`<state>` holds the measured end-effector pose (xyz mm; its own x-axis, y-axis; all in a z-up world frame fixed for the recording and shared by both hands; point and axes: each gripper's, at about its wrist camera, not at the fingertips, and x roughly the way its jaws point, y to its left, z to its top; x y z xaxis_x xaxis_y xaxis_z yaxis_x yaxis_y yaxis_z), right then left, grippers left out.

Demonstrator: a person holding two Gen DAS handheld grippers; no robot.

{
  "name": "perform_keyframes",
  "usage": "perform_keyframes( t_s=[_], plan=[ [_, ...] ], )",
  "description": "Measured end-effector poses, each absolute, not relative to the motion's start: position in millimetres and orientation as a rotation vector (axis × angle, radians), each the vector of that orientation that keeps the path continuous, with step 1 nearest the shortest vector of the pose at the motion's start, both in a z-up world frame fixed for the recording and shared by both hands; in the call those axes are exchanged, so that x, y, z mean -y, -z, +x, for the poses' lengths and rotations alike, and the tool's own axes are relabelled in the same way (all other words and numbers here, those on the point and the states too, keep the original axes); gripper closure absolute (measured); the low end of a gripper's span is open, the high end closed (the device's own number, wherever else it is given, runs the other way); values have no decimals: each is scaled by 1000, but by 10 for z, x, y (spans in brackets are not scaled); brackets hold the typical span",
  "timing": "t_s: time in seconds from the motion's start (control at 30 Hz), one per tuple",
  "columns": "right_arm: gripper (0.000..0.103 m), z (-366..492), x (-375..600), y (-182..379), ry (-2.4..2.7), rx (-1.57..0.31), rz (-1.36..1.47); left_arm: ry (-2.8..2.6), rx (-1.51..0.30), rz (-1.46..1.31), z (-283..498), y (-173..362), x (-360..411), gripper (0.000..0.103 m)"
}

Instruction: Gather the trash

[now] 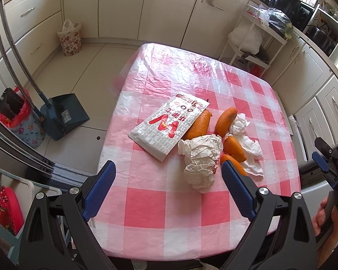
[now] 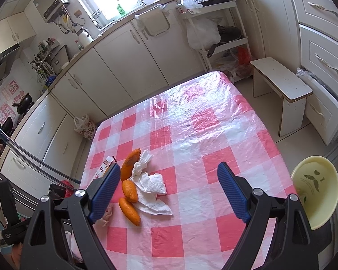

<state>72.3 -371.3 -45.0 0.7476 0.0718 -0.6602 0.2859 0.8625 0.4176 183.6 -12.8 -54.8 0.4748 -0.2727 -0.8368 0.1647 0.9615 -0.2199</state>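
A pile of trash lies on the pink checked table (image 1: 164, 207). It holds a flat printed wrapper (image 1: 169, 127), a crumpled paper ball (image 1: 201, 159), white tissue (image 1: 247, 144) and several orange peels (image 1: 200, 124). My left gripper (image 1: 169, 173) hovers open just short of the paper ball, nothing between its blue pads. In the right wrist view the peels (image 2: 129, 190) and tissue (image 2: 152, 187) lie left of centre. The right gripper (image 2: 169, 181) stands open above bare cloth, and its left finger (image 2: 106, 191) hides most of the wrapper.
A floral bin (image 1: 69, 37) stands by the far cabinets. A blue dustpan (image 1: 65, 117) and a bin with a red liner (image 1: 22, 121) are on the floor left of the table. A yellow bowl (image 2: 315, 189) sits off the table's right edge, a white stool (image 2: 279, 83) beyond it.
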Motion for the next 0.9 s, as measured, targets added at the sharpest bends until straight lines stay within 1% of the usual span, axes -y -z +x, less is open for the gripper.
perform_keyframes(
  t_s=[0.53, 0.73, 0.9],
  plan=[
    [19, 720, 3718, 450, 126, -727, 527, 266, -1042, -126, 1843, 534, 84, 12],
    [19, 761, 3633, 433, 104, -746, 486, 280, -1003, -165, 1825, 452, -202, 12],
    [19, 808, 3628, 452, 85, -749, 483, 303, -990, -130, 1776, 463, -278, 12]
  ],
)
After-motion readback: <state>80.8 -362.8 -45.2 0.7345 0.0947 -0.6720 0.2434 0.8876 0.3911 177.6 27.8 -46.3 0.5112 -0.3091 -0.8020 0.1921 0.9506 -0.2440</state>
